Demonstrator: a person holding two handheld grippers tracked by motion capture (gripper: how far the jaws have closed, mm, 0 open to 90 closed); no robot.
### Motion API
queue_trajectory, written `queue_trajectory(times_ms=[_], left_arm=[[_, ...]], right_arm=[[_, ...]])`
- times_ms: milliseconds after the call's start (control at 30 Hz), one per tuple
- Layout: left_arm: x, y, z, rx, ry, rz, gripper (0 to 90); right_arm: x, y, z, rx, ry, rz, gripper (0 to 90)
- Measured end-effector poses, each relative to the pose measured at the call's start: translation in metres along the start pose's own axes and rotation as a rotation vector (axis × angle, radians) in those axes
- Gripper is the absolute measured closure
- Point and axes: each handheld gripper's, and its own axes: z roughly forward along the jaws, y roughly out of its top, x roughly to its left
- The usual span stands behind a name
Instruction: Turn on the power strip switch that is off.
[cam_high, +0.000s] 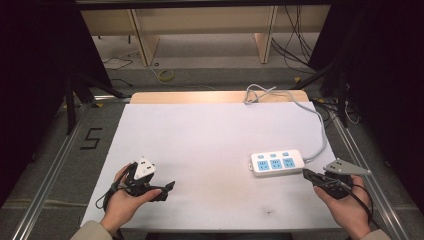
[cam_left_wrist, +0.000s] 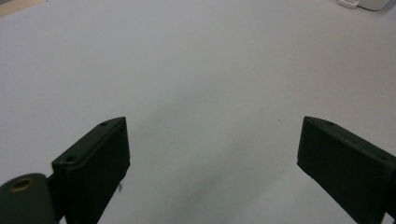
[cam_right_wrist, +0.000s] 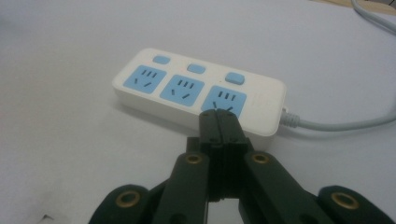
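Hands enter from the bottom edge of the high view, each wrapped around a black two-jaw gripper, on either side of a white sheet-covered table (cam_high: 210, 135). The right gripper (cam_high: 306, 174) sits at about four o'clock on the sheet, held by the right hand (cam_high: 345, 205) with the palm cupping its body from below and the forearm angled up and inward; its tip points toward ten o'clock. Its jaws are pressed together with nothing between them, as the right gripper view shows, where the gripper (cam_right_wrist: 218, 122) ends just short of the near long side of the white rectangular plastic power strip with three blue sockets and three blue buttons (cam_right_wrist: 196, 91). That strip (cam_high: 276, 162) lies flat at roughly three to four o'clock on the sheet, its grey cable (cam_high: 320, 135) running off toward one o'clock. Whether the tip touches the strip cannot be told.

The left gripper (cam_high: 169, 187) rests low at about seven o'clock, the left hand (cam_high: 125, 200) curled around it, pointing toward three o'clock. In the left gripper view its jaws stand wide apart over bare sheet, gripping nothing.
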Motion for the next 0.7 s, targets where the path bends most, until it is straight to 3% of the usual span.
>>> queue_trajectory(times_ms=[700], left_arm=[[0.000,0.000,0.001,0.002,0.001,-0.004,11.0]], right_arm=[[-0.009,0.014,0.014,0.014,-0.031,0.009,90.0]])
